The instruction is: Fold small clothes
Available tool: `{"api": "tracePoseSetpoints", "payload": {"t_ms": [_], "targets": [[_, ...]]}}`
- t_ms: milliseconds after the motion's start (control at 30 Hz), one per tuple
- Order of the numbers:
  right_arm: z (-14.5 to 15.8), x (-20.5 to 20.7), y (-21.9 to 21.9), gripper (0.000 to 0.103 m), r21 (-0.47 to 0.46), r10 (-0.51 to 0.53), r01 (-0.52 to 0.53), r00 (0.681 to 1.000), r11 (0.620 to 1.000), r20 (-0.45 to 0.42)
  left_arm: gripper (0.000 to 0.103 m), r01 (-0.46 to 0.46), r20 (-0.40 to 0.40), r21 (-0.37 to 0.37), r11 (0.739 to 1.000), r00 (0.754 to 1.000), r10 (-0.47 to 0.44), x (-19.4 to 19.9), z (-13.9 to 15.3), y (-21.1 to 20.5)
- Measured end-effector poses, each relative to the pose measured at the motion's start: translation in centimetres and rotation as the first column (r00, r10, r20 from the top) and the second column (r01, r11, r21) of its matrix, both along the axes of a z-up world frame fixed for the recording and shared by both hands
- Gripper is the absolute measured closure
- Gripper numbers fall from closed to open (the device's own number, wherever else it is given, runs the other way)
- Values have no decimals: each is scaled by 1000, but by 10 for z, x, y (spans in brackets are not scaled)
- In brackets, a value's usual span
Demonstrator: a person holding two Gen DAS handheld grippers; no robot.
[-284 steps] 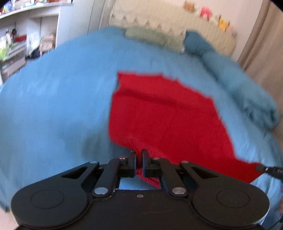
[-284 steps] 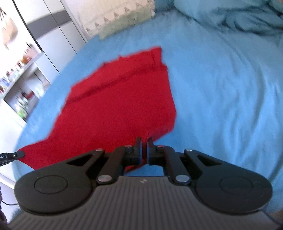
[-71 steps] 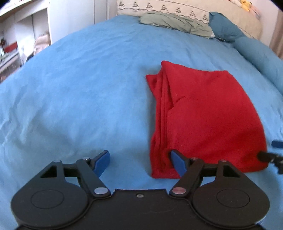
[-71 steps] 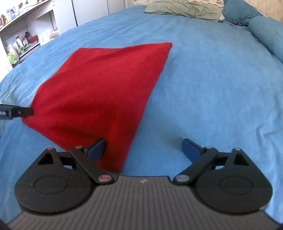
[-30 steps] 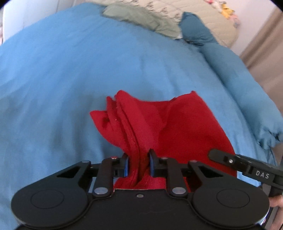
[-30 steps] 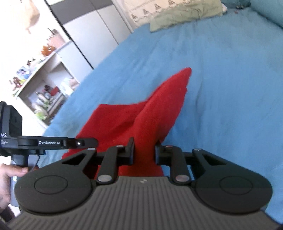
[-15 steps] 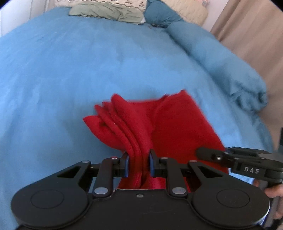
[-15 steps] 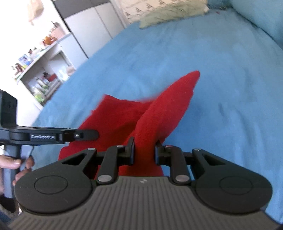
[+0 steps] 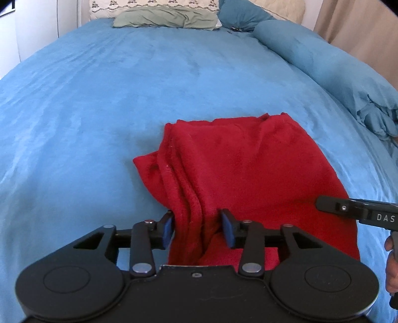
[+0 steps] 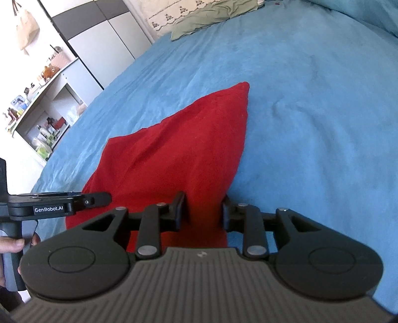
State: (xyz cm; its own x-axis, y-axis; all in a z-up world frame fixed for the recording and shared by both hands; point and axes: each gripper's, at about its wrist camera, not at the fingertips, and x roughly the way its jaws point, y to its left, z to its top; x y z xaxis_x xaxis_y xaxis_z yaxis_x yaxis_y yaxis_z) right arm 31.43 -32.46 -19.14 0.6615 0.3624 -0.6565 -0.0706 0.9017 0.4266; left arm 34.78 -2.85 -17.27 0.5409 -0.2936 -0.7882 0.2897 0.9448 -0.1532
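A folded red garment (image 9: 243, 169) lies on the blue bedspread (image 9: 99, 99). My left gripper (image 9: 197, 224) is open, its blue pads standing on either side of the bunched near-left corner of the cloth. My right gripper (image 10: 201, 210) is open too, its jaws apart around the garment's near-right corner (image 10: 189, 154). Each gripper shows at the edge of the other's view: the right one (image 9: 358, 211) and the left one (image 10: 59, 202).
A green pillow (image 9: 164, 18) and a teal pillow (image 9: 243, 13) lie at the head of the bed. A rolled blue duvet (image 9: 335, 64) runs along the right side. White shelves with small items (image 10: 44, 119) stand to the left of the bed.
Both grippers were shut on the garment's near corners half a second ago and have opened. The lifted cloth has come down flat on the bed, folded over.
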Motion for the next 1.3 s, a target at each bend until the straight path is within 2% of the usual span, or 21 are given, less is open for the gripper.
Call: {"api": "tracePoseSetpoints", "payload": {"t_ms": [133, 167, 200, 233, 267, 300, 367, 500, 633, 733, 767, 867, 1033, 1067, 1100, 1133, 1233, 1300], "targets": [[10, -5, 2, 51, -23, 17, -16, 1000, 1000, 20, 54, -7, -6, -5, 1000, 1000, 7, -7, 7, 2], [13, -7, 2, 44, -32, 21, -20, 999, 999, 29, 50, -5, -2, 1, 1000, 1000, 5, -8, 8, 4], [16, -8, 2, 40, -39, 24, -23, 999, 999, 40, 40, -5, 9, 10, 1000, 1000, 5, -9, 11, 5], [18, -10, 1, 28, -48, 22, -19, 998, 999, 53, 35, -9, 22, 20, 1000, 1000, 8, -10, 12, 6], [21, -12, 1, 16, -63, 12, -8, 997, 998, 71, 25, -15, 39, 33, 999, 999, 13, -11, 14, 9], [24, -13, 1, 14, -77, 2, 5, 996, 997, 89, 21, -22, 51, 40, 999, 999, 20, -13, 14, 11], [24, -12, -1, 13, -100, -18, 27, 995, 995, 96, 20, -45, 58, 47, 998, 997, 42, -12, 13, 19], [11, -3, -3, 14, -157, -56, 62, 998, 986, 39, 16, -95, 19, 26, 995, 995, 94, -3, 1, 34], [-2, 0, -4, 13, -155, -79, 80, 997, 985, 10, 13, -106, -6, 40, 994, 994, 107, 3, -15, 34], [1, -2, -4, 13, -154, -93, 94, 996, 984, 16, 13, -129, -7, 35, 991, 992, 129, 1, -8, 37], [7, -3, -4, 13, -156, -94, 97, 995, 983, 23, 16, -127, 2, 36, 991, 992, 127, -3, -1, 36], [36, -20, 1, 13, -171, -80, 92, 994, 981, 76, 16, -105, 62, 55, 993, 993, 101, -21, 29, 33], [109, -65, 10, 12, -175, -72, 98, 986, 980, 150, 14, -122, 203, 67, 990, 973, 106, -75, 107, 36], [125, -77, 12, 10, -179, -80, 108, 984, 978, 157, 12, -128, 227, 58, 990, 967, 112, -89, 123, 37], [140, -89, 15, 8, -188, -91, 122, 982, 975, 165, 5, -131, 248, 44, 990, 962, 117, -103, 138, 39], [154, -102, 18, 0, -198, -102, 135, 980, 971, 168, 2, -132, 265, 31, 991, 957, 119, -116, 151, 41], [192, -143, 23, 0, -202, -150, 183, 974, 962, 167, 0, -140, 302, 12, 990, 945, 130, -159, 186, 44], [209, -168, 27, 0, -213, -167, 202, 971, 956, 169, 0, -159, 304, 38, 987, 942, 140, -185, 202, 45]]}}
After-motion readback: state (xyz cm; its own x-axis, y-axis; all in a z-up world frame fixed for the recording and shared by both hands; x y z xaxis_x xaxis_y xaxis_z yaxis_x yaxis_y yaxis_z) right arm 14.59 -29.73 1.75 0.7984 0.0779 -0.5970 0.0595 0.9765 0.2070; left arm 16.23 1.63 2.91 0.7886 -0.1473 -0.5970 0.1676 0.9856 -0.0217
